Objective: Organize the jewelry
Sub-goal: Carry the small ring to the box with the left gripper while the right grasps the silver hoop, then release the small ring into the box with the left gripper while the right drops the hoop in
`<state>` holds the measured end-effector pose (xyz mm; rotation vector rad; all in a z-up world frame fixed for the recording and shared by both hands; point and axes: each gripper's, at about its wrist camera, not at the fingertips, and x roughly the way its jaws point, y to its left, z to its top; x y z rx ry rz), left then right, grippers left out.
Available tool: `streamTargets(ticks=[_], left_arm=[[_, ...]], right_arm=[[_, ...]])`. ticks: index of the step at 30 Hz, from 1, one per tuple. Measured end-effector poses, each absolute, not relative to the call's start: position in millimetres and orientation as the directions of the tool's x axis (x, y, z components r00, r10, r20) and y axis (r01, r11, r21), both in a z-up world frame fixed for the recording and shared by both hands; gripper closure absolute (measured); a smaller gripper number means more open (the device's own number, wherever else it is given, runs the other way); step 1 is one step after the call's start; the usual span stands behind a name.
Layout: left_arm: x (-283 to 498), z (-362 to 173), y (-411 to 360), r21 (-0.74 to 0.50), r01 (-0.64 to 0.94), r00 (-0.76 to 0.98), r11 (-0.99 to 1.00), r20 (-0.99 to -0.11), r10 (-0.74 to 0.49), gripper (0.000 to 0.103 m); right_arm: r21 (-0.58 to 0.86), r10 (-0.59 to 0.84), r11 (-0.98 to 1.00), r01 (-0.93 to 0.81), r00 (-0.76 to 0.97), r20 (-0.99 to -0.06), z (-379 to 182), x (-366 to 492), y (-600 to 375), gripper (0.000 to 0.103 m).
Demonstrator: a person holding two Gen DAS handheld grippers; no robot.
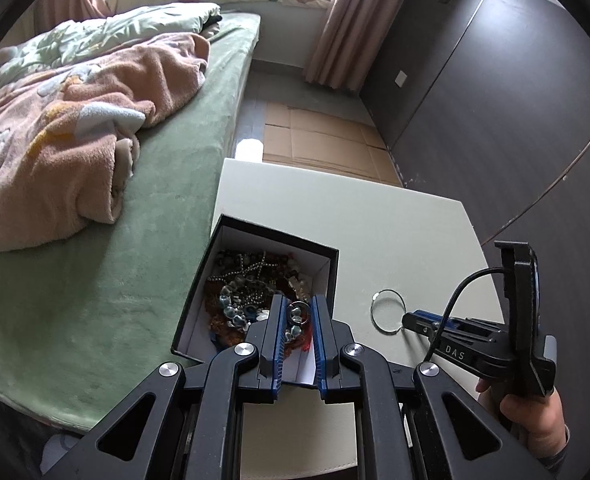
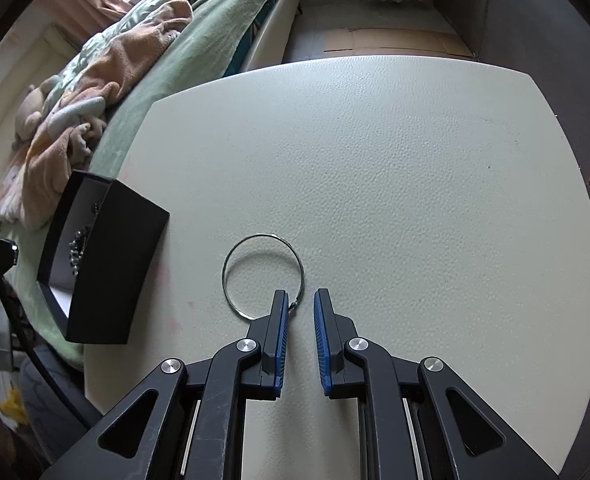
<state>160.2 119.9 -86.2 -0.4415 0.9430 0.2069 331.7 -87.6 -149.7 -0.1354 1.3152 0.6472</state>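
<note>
Two grippers work here: the left gripper (image 1: 298, 314), jaws barely apart, empty, hovers above the jewelry-filled black cardboard box (image 1: 327, 280), while the right gripper (image 2: 301, 306), similarly narrow, must likely grasp the thin silver wire bangle (image 2: 262, 276) on the pale counter (image 2: 395, 168).

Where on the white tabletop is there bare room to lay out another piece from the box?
Bare: the tabletop beyond and right of the wire hoop, out to its far and right edges. Crowded: the left edge, where the black box stands heaped with jewelry, plus the hoop's spot by the right gripper.
</note>
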Motion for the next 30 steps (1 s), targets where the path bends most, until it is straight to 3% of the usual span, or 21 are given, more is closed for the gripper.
streamTargets(ticks=[4, 15, 17, 18, 19, 30], left_arm=[[159.9, -88.4, 120.3, -0.271, -0.360, 0.571, 0.893, -0.820, -0.018, 0.090], [159.7, -87.0, 122.0, -0.269, -0.363, 0.572, 0.892, -0.820, -0.015, 0.090], [158.7, -86.7, 123.0, -0.267, -0.364, 0.572, 0.892, -0.820, -0.012, 0.090], [157.8, -86.2, 123.9, -0.266, -0.366, 0.572, 0.892, -0.820, -0.010, 0.090], [157.1, -86.2, 124.8, -0.266, -0.367, 0.572, 0.891, -0.820, -0.009, 0.090], [154.0, -85.2, 136.1, -0.261, -0.379, 0.566, 0.888, -0.825, -0.001, 0.090]], right_arm=[[0.294, 0.382, 0.811, -0.506, 0.077, -0.921, -151.2, 331.0, -83.3, 0.088], [0.152, 0.291, 0.792, -0.592, 0.147, -0.945, -148.6, 316.1, -69.1, 0.086], [0.134, 0.284, 0.779, -0.613, 0.154, -0.946, -148.4, 315.0, -68.7, 0.090], [0.125, 0.278, 0.779, -0.615, 0.159, -0.947, -148.3, 316.1, -69.8, 0.096], [0.129, 0.280, 0.781, -0.611, 0.157, -0.947, -148.4, 318.4, -73.4, 0.100], [0.273, 0.441, 0.784, -0.558, 0.191, -0.877, -120.7, 330.1, -103.5, 0.100]])
